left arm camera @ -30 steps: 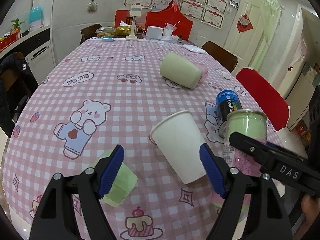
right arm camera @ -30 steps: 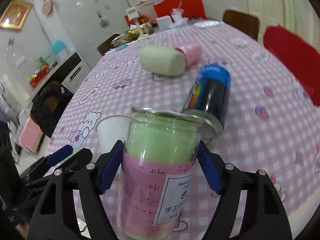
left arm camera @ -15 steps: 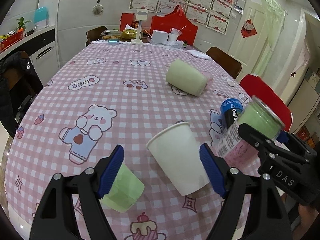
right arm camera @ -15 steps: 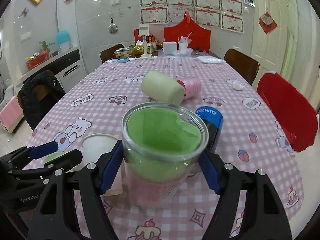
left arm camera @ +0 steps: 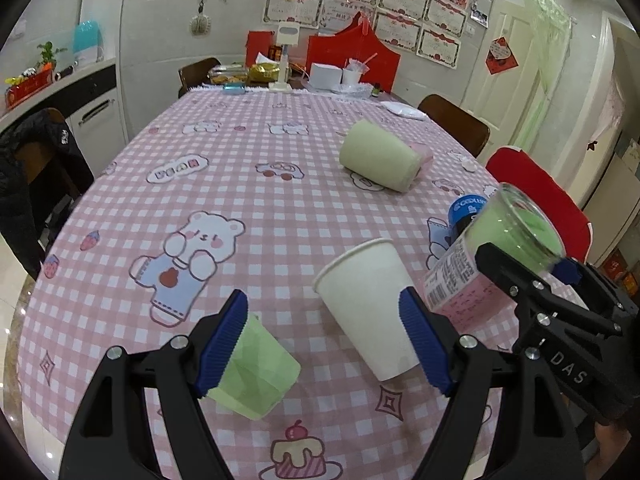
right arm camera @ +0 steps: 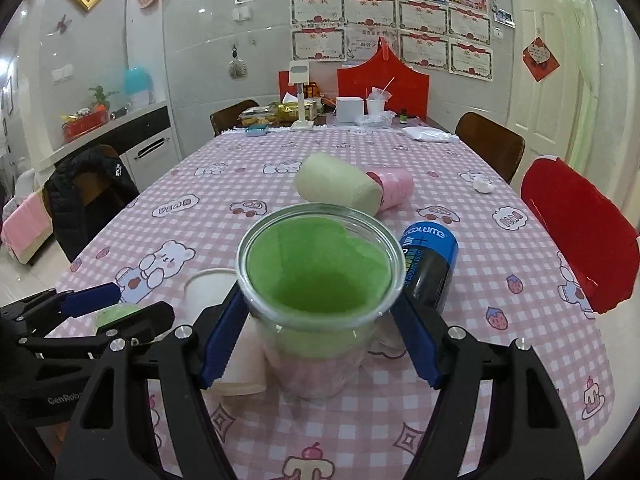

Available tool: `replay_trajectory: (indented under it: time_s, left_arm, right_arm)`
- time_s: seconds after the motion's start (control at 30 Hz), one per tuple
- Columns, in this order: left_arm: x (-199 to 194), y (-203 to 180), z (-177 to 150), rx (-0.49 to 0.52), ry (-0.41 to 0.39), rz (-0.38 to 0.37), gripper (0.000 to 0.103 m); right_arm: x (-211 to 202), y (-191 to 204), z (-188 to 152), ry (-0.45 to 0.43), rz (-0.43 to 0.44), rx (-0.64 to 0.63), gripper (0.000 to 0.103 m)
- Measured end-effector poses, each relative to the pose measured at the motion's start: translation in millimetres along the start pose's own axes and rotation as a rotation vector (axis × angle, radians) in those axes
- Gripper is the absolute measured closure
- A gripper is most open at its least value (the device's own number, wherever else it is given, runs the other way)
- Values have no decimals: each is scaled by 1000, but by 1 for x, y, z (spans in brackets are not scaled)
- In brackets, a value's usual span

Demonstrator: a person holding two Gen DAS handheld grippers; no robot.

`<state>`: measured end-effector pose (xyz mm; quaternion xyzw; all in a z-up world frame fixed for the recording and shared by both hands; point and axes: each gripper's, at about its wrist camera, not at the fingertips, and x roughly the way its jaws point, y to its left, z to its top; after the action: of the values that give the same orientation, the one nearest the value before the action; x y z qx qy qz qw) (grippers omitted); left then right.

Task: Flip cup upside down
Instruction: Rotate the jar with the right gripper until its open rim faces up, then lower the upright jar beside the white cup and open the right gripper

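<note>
My right gripper (right arm camera: 318, 340) is shut on a clear cup with a green lining and pink label (right arm camera: 316, 292). It holds the cup above the table, tilted with its open mouth toward the camera. In the left wrist view the same cup (left arm camera: 492, 256) is at the right, leaning over. My left gripper (left arm camera: 324, 344) is open and empty, low over the table. A white paper cup (left arm camera: 368, 304) stands mouth up between its fingers, near the right one. A small green faceted cup (left arm camera: 256, 372) sits by the left finger.
A blue can (right arm camera: 430, 266) stands just right of the held cup. A pale green cup (right arm camera: 340, 188) and a pink one (right arm camera: 394, 188) lie on their sides mid-table. Chairs (right arm camera: 580, 232) line the right edge. Boxes and clutter (right arm camera: 320, 112) fill the far end.
The right gripper has lifted the clear cup and rotated it, so its mouth now faces the camera. The left gripper has drawn back a little and stays open.
</note>
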<state>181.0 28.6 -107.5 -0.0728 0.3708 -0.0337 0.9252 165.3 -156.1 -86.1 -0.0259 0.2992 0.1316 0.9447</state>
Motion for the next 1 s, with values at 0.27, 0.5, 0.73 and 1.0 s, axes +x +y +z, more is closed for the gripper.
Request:
replay_trajectory:
  time_s: [0.27, 0.5, 0.73, 1.0]
  left_arm:
    - [-21, 6, 0, -12, -55, 15, 26]
    - [-43, 3, -4, -4, -102, 29, 26]
    - [-76, -8, -13, 31, -186, 54, 26]
    - [-119, -25, -26, 73, -297, 71, 26]
  right_arm:
    - [-15, 5, -3, -39, 24, 9, 32]
    - [-36, 6, -6, -75, 27, 14, 30]
    - [-65, 7, -11, -122, 26, 25, 21]
    - [-108, 9, -17, -211, 25, 14, 19]
